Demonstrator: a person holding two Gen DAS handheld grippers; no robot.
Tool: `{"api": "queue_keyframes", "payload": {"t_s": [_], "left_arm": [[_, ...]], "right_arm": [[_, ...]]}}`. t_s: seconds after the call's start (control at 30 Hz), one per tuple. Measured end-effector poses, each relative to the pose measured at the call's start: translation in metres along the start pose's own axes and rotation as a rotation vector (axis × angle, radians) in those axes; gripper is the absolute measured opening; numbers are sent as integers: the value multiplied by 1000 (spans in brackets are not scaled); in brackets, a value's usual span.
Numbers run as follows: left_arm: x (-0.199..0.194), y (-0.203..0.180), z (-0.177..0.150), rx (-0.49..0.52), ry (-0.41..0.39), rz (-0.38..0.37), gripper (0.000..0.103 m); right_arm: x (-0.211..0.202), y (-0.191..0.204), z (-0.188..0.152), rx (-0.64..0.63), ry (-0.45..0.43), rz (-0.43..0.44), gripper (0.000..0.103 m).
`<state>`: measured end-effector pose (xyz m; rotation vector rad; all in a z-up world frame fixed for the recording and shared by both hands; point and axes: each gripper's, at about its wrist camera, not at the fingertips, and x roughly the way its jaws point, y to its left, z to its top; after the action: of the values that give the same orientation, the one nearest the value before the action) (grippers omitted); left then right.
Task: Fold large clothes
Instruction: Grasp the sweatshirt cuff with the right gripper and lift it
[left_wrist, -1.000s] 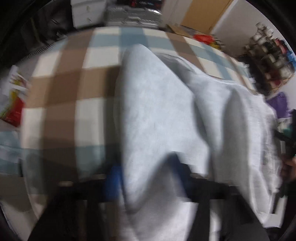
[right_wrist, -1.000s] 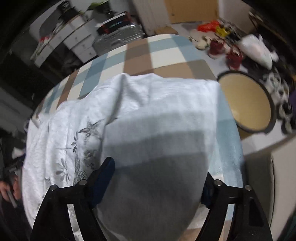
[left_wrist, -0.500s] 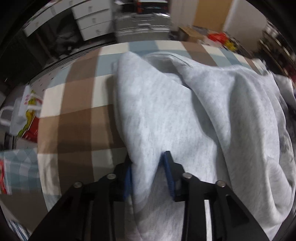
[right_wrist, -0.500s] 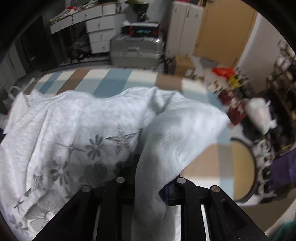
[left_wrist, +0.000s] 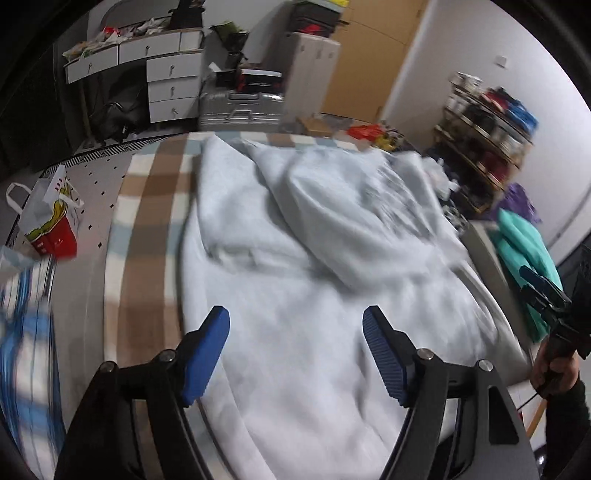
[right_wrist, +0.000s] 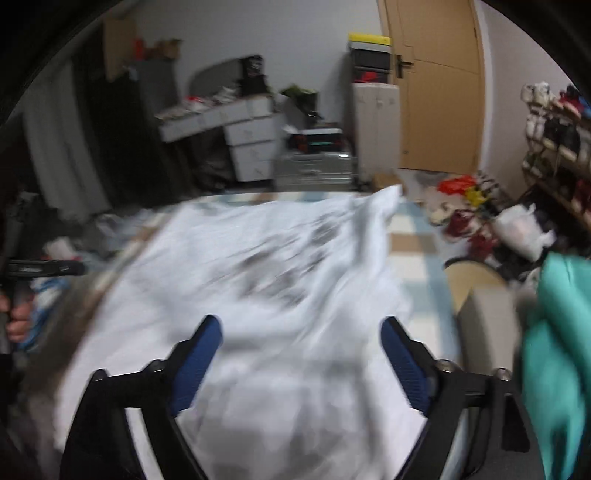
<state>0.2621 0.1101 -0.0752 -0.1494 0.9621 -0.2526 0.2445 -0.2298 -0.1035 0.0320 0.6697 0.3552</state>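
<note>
A large pale grey garment (left_wrist: 314, 266) lies crumpled in loose folds on the brown, white and blue checked table cover (left_wrist: 147, 229). In the right wrist view the garment (right_wrist: 266, 280) shows a dark flower print, blurred by motion. My left gripper (left_wrist: 295, 325) hovers above its near part, jaws opening, nothing between the blue pads (left_wrist: 207, 354). My right gripper (right_wrist: 301, 328) is also above the cloth, jaws opening wide and empty. Each gripper appears in the other's view: the right gripper (left_wrist: 539, 288) at the right edge, the left gripper (right_wrist: 44, 267) at the left edge, each held by a hand.
A teal cloth (right_wrist: 554, 332) lies on a beige box right of the table. A red and white paper bag (left_wrist: 51, 236) stands on the floor at the left. A silver suitcase (left_wrist: 240, 110), white drawers (left_wrist: 170, 88) and a shoe rack (left_wrist: 487, 122) lie beyond.
Both grippers were shut on folds of the garment; they have let go, opened and drawn back and up. The garment has dropped onto the table.
</note>
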Motion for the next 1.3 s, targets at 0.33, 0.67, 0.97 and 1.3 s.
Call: {"api": "queue_keyframes", "payload": {"t_s": [0.33, 0.67, 0.97, 1.3], "left_arm": [[-7, -10, -96, -16, 51, 84, 71], [9, 16, -145, -199, 100, 65, 71], [26, 30, -170, -289, 123, -49, 71], [38, 29, -178, -380, 160, -265, 71]], "right_arm": [[-104, -3, -120, 227, -177, -172, 103], [-41, -74, -141, 633, 33, -7, 99], [-45, -71, -145, 597, 14, -10, 20], [-49, -67, -167, 539, 63, -178, 15]]}}
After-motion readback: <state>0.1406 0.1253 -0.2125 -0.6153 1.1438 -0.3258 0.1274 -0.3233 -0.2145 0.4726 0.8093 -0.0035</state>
